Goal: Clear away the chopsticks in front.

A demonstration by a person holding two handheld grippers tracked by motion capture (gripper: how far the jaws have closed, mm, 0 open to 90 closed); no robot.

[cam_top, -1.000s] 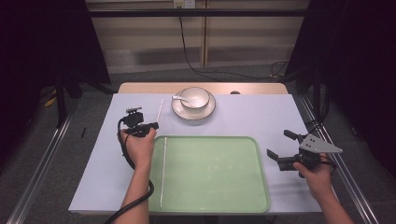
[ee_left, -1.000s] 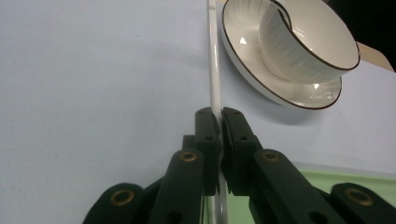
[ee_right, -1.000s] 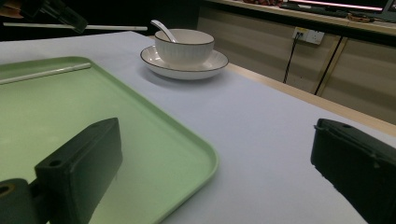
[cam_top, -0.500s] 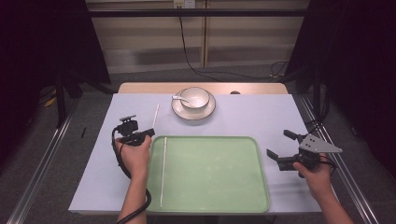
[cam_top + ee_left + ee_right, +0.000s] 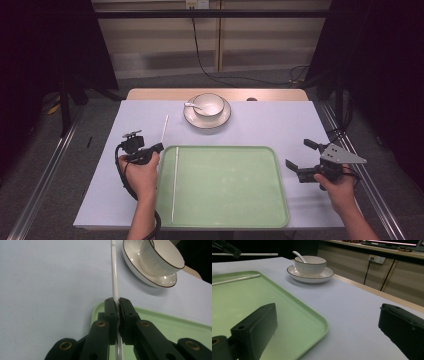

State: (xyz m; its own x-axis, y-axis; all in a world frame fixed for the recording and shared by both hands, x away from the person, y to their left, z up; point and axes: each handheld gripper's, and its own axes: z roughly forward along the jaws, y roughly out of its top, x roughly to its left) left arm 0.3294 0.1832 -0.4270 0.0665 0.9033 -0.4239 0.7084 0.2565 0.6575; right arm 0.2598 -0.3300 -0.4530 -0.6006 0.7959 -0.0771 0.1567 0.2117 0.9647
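A white bowl with a dark rim sits on a matching saucer at 12 o'clock on the pale surface. A white spoon rests in the bowl, its handle pointing to 9 o'clock.

thin white chopstick, clamped in jaws, over tray edge
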